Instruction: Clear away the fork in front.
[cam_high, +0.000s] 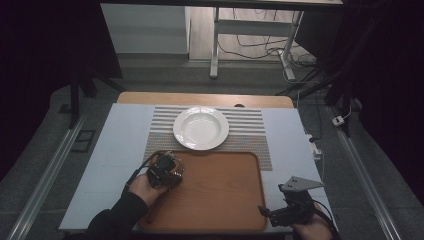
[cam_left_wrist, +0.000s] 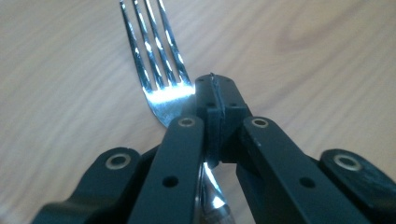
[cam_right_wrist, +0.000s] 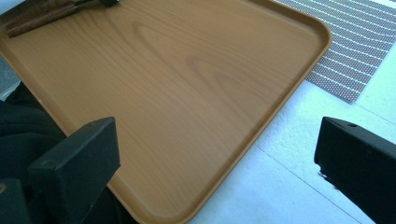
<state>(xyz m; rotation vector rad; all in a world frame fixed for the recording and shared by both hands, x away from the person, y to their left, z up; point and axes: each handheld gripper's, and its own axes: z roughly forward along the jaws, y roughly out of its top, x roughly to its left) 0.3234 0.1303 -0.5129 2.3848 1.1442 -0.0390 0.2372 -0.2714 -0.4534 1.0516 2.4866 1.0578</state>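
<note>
Fork (cam_left_wrist: 159, 70) pickup is the step in hand here, far as I can judge.

High view: the left hand-held gripper (cam_high: 167, 167) sits over the wooden tray (cam_high: 225, 200) at about 10 o'clock of the tray's middle, just inside its left edge. A white soup plate (cam_high: 201, 128) rests on a striped placemat (cam_high: 250, 131) at 12 o'clock from the tray, all on the table (cam_high: 120, 150). The right hand-held gripper (cam_high: 265, 212) hangs off the tray's near right corner, around 4 o'clock.

Left gripper view: the jaws are pinched tight on the fork's neck, right where the tines meet the handle. Tines point off to 12 o'clock over the tray's wood grain, and the handle runs back under the linkage toward 6.

Right gripper view: that hand-held gripper (cam_right_wrist: 219, 154) has its jaws spread wide with nothing between them, looking across the tray. A brown-handled utensil lies way up at 11 o'clock by the far edge; can't tell if it's the same fork.

Next move, my guess: lift the fork straight up without letting it swivel in the grip, then carry it toward the placemat beside the plate.
</note>
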